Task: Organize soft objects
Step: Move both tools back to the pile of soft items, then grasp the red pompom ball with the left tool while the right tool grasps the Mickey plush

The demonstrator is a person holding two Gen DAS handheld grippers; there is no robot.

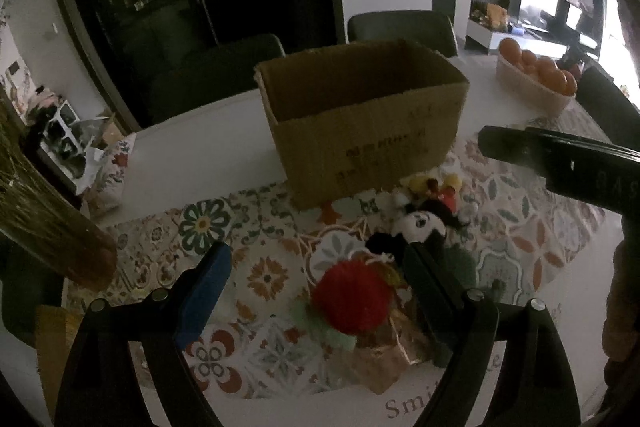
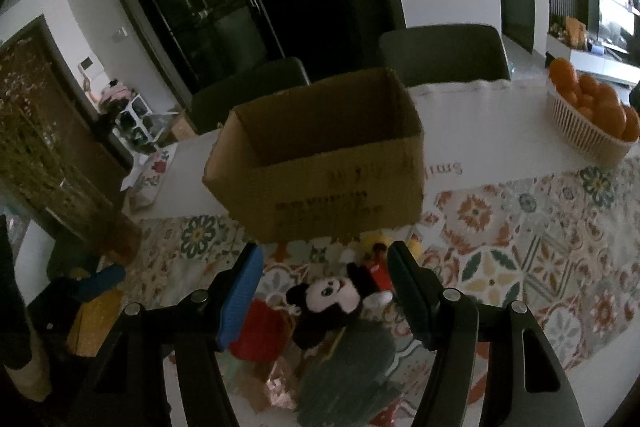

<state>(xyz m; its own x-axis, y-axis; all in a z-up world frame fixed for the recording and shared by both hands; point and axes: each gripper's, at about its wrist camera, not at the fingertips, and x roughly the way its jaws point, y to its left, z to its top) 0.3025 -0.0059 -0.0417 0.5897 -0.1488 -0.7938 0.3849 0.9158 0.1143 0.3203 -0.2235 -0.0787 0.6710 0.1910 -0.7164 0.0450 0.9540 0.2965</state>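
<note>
An open cardboard box stands on the patterned tablecloth; it also shows in the right wrist view. In front of it lies a pile of soft toys: a Mickey Mouse plush, a red yarn pompom, a grey-green knitted piece and a small yellow-and-red toy. My left gripper is open above the pompom. My right gripper is open, its fingers either side of the Mickey plush, not touching it. The right gripper's body shows at the right of the left wrist view.
A wicker basket of oranges stands at the far right of the table. A vase with dried flowers stands at the left. Two dark chairs stand behind the table. A shiny copper wrapper lies under the pompom.
</note>
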